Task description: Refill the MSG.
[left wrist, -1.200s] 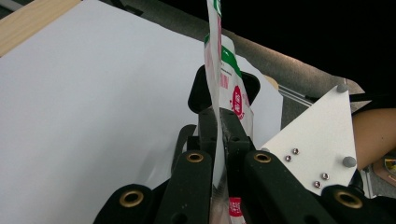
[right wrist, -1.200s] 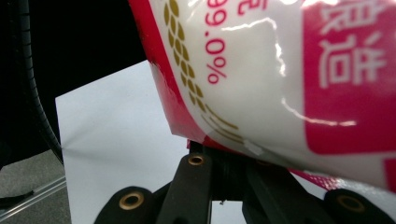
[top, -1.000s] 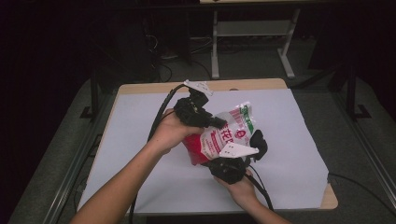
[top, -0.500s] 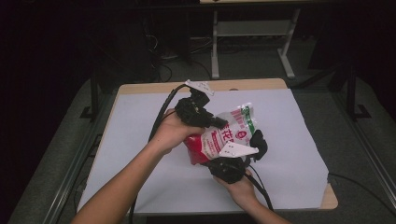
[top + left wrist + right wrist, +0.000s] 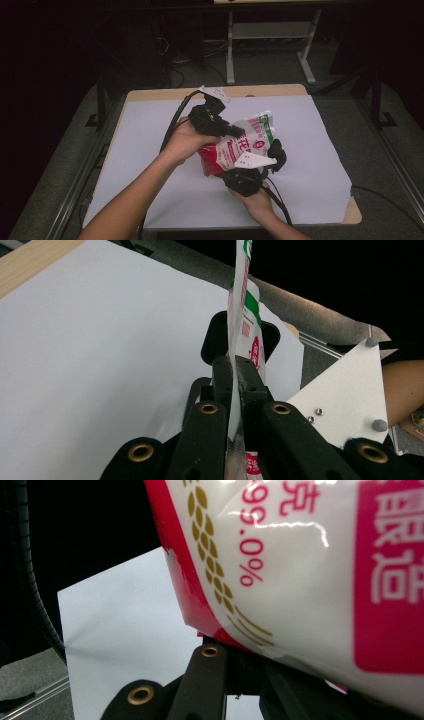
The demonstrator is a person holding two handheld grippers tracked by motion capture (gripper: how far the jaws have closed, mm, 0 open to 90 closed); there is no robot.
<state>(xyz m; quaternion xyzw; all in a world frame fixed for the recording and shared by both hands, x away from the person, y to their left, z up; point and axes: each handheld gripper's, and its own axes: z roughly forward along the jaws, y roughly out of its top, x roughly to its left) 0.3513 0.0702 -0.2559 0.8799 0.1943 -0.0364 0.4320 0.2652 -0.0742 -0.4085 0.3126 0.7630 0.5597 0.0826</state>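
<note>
Nothing has shifted since the earlier frames: both hands and the packet sit where they sat a second ago. The packet (image 5: 239, 146), a white and red food bag with a green band near its top, is held up just above the middle of the white sheet (image 5: 145, 150) that covers the surface (image 5: 165, 94), tilted so its green end points away from the person and its red end toward them. The left tool (image 5: 235, 131) comes in from the packet's left side and is clamped tight on the packet's thin upper edge; in the left gripper view its two black jaws stand pressed together with the flat seam of the packet (image 5: 243, 335) running up between them. The right tool (image 5: 255, 167) is at the packet's near, lower end, with its grey three-cornered plate (image 5: 254, 161) lying against the packet's front. In the right gripper view the packet (image 5: 310, 570) bulges right over the jaws, its red corner resting against them, and the jaws are drawn closed on the packet's bottom edge, though the contact itself is partly hidden under the bulge. The left hand (image 5: 187, 142) is beside the packet's left flank, the right hand (image 5: 257, 202) just below the packet.
</note>
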